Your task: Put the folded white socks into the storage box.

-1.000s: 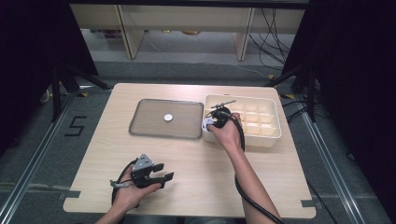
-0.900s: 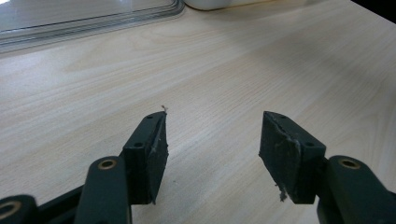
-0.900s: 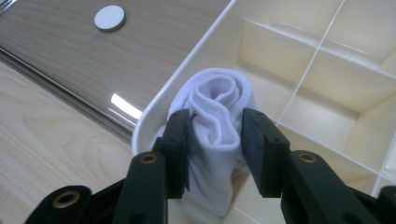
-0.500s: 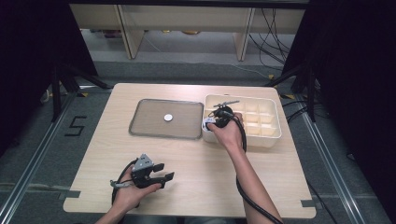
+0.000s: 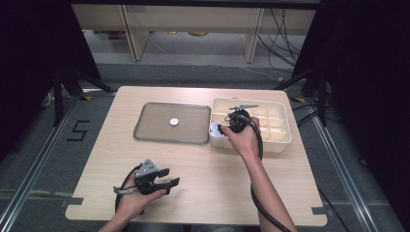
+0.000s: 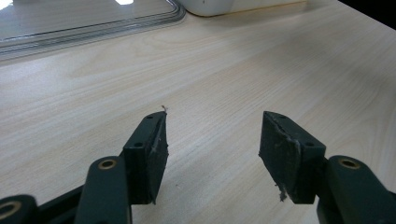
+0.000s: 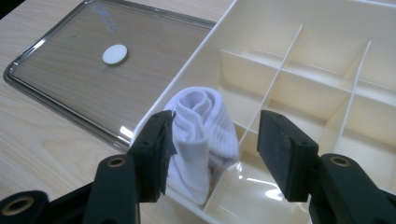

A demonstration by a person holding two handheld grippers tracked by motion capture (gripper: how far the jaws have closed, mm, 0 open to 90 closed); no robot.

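Note:
A rolled white sock [image 7: 201,135] stands in the front left compartment of the cream divided box [image 7: 299,51], against its corner wall. My right gripper [image 7: 212,149] hovers just over it; its jaws have just been opening and now stand wide, the left pad beside the sock and the right pad clear of it. From the high view, the right gripper [image 5: 227,126] is over the box [image 5: 275,140] at its left end, with the sock [image 5: 216,130] under it. My left gripper [image 5: 169,178] rests open near the table's front edge, nothing between its jaws [image 6: 212,149].
A clear shallow tray [image 5: 145,133] lies left of the box, with a small white disc [image 5: 173,122] in its middle. The box's other compartments look bare. Bare wood lies between the left gripper and the tray.
The right hand has shifted slightly over the box's left end, and the white sock now shows beside it. The left hand has stayed put.

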